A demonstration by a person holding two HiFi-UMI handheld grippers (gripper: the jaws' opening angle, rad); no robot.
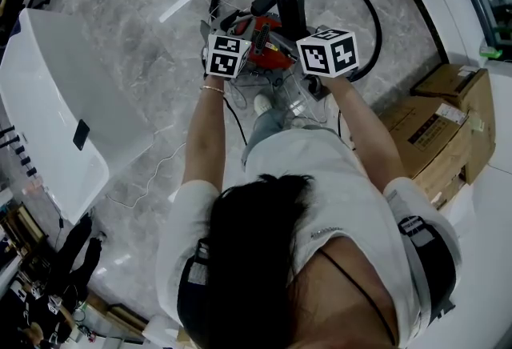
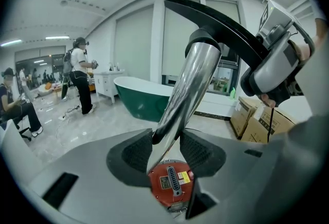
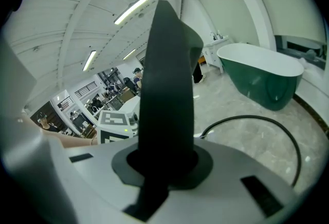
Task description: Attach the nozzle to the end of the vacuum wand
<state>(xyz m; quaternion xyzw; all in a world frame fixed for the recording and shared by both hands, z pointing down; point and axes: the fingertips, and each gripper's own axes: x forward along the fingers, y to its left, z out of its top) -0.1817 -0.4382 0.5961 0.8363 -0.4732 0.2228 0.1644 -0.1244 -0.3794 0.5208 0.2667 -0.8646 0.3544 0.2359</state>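
1. Above the red vacuum body (image 2: 170, 183), which stands on the marble floor (image 1: 144, 35), both tongs work close together in front of the person. The task's parts are held in the air between them.
2. The left tongs (image 2: 167, 148) are clamped on the chrome wand (image 2: 187, 89), which runs up between the pads and slants to the right.
3. The right tongs (image 3: 164, 161) are closed tight on the black nozzle (image 3: 167, 79), a long flat piece rising out of the pads. The hold looks to be well along from its collar.
4. In the left gripper view the nozzle's round collar sits at the wand's upper end. Whether it is pushed fully home I cannot tell.
5. The wand looks stiff and polished, so it is probably slippery under the pads. A square hold on its straight run just below the collar should serve best.
6. The black hose (image 1: 364, 3) lies looped on the floor. If it joins the wand, it may drag on it.
7. The nozzle looks like rigid, light plastic, but its length gives leverage, so a push off the wand's line could cock the collar. A hold nearer the collar and a straight push along the tube seem safest.
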